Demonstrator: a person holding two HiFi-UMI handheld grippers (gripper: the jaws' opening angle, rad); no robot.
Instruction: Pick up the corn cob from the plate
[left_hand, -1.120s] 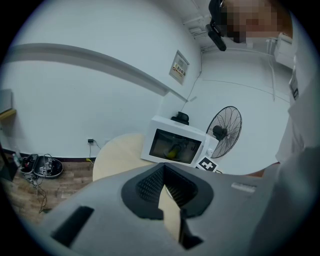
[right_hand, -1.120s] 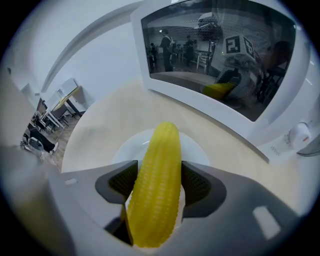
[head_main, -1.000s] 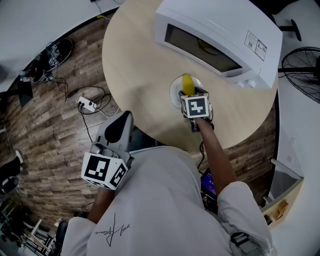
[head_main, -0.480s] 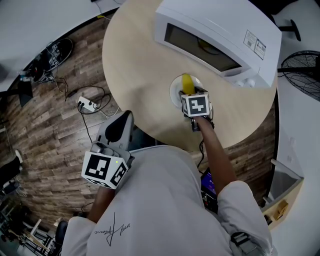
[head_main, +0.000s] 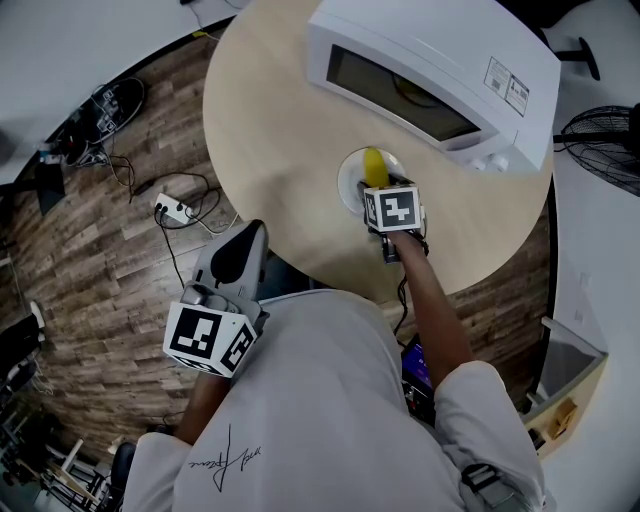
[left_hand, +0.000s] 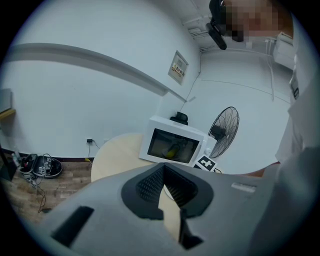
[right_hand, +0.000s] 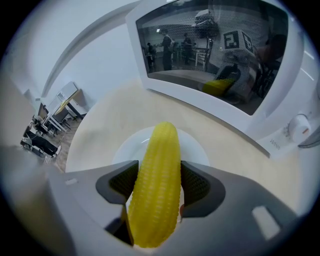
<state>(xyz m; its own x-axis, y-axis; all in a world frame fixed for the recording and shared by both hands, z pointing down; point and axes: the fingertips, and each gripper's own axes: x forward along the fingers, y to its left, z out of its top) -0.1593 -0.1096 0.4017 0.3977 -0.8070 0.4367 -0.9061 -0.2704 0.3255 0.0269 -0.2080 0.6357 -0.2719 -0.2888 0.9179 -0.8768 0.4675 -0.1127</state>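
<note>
A yellow corn cob (right_hand: 157, 185) lies lengthwise between the pads of my right gripper (right_hand: 159, 182), which is shut on its sides. Its tip points at the microwave. Under it is a small white plate (right_hand: 196, 146) on the round table; I cannot tell whether the cob still touches the plate. From the head view the corn cob (head_main: 374, 166) sticks out past the right gripper (head_main: 379, 187) over the plate (head_main: 349, 180). My left gripper (head_main: 240, 245) hangs off the table's near edge, over the floor, jaws together with nothing held.
A white microwave (head_main: 430, 75) with its door closed stands on the round wooden table (head_main: 275, 130) just beyond the plate. A fan (head_main: 605, 135) stands to the right. Cables and a power strip (head_main: 172, 208) lie on the wood floor at left.
</note>
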